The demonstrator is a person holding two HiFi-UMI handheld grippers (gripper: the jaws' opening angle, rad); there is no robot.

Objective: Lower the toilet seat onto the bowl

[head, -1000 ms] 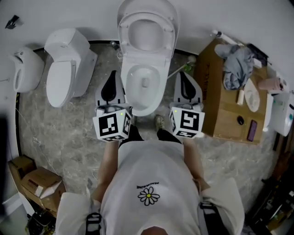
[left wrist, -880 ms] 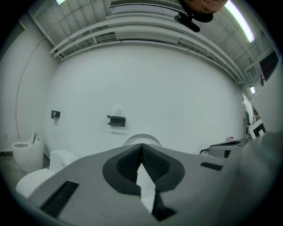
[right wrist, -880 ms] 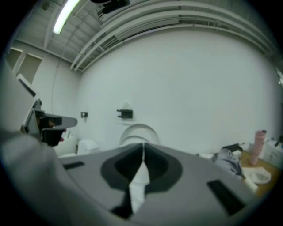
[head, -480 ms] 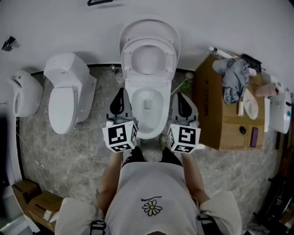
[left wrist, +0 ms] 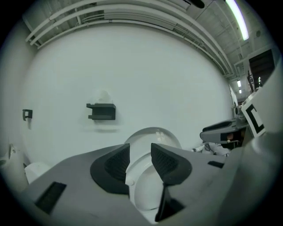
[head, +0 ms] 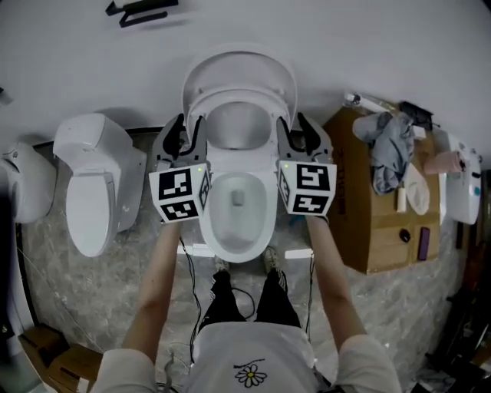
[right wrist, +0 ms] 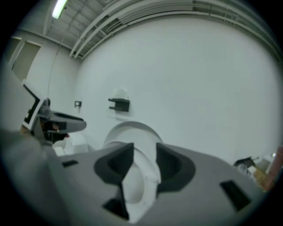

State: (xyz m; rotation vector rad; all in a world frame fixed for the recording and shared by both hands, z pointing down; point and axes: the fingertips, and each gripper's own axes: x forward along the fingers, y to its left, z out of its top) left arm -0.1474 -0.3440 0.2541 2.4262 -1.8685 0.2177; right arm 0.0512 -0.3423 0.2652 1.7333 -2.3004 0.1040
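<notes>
A white toilet stands in the middle of the head view, its lid [head: 239,65] upright against the wall. The seat ring [head: 238,101] is raised and leans forward off the lid, above the bowl [head: 238,201]. My left gripper [head: 189,127] is at the seat's left edge and my right gripper [head: 294,130] at its right edge. In the left gripper view the jaws [left wrist: 140,154] are opening, and the seat rim [left wrist: 146,190] sits between them. In the right gripper view the jaws [right wrist: 145,155] are opening too, around the rim [right wrist: 139,185]. I see no pad pressing.
A second toilet [head: 92,184] with its lid down and another white fixture [head: 27,180] stand at the left. At the right is a cardboard box [head: 376,207] with a cloth [head: 391,138] on top. A black bracket [head: 142,11] hangs on the wall. Cables [head: 230,295] trail on the floor.
Both grippers rose from beside the bowl's front to the sides of the raised seat. Their jaws went from shut to apart, and the seat leans further forward.
</notes>
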